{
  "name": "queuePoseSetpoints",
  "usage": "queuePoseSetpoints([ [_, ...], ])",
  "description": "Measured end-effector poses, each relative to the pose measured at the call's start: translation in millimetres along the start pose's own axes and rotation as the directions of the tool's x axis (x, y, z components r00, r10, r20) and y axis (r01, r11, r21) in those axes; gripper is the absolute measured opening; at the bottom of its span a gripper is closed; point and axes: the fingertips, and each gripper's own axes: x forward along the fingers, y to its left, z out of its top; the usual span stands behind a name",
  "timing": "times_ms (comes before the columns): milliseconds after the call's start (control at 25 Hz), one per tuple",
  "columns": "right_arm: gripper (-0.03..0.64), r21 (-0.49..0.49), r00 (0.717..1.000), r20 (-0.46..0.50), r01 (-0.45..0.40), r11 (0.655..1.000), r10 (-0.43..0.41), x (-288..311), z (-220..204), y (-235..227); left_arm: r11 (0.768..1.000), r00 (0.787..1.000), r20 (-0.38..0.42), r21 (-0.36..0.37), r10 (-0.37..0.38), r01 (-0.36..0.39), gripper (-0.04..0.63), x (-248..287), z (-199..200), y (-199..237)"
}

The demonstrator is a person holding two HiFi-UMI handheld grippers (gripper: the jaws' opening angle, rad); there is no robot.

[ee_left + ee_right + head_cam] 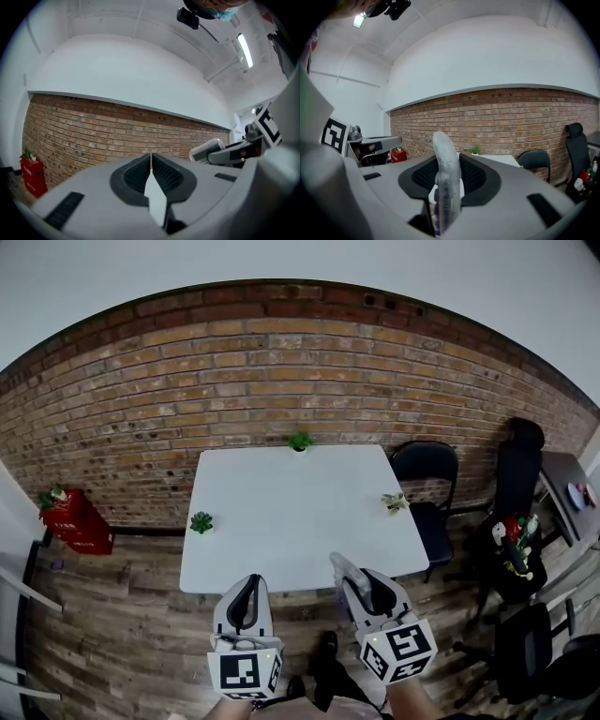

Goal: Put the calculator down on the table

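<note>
The right gripper (448,174) holds the calculator (444,159) edge-on between its pads, just short of the table's (281,521) near edge. The left gripper (151,158), beside it at that same edge, has its jaws together with nothing between them. Three small plants stand on the white table: one at its far edge (300,441), one at its left edge (201,521), one at its right edge (395,502). A black chair (427,470) stands right of the table and a red crate (77,521) left of it. A brick wall (234,371) rises behind the table, and a wooden floor (122,634) lies under it.

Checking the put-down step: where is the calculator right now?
Head view, lower centre-right: the calculator is clamped edge-on in the right gripper, at the white table's near edge, not yet set down.
</note>
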Motion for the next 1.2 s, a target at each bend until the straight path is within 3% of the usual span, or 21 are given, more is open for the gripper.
queuePoseSetpoints([
  [440, 0.123, 0.046, 0.999, -0.028, -0.035, 0.998, 0.037, 56.9, -16.5, -39.6, 1.0, 0.998, -0.054, 0.021, 0.013, -0.012, 0.021, 61.6, -27.1, -0.7],
  [800, 0.123, 0.112, 0.996, -0.04, -0.08, 0.99, 0.085, 141.9, -15.0, -117.9, 0.997, 0.995, -0.099, 0.082, 0.01, -0.001, 0.021, 173.2, -41.2, -18.1],
  [1200, 0.123, 0.088, 0.981, -0.017, -0.193, 0.977, 0.196, 230.9, 23.7, -168.0, 0.988, 0.992, -0.053, 0.112, 0.112, -0.106, 0.021, 262.3, -21.1, -8.0],
])
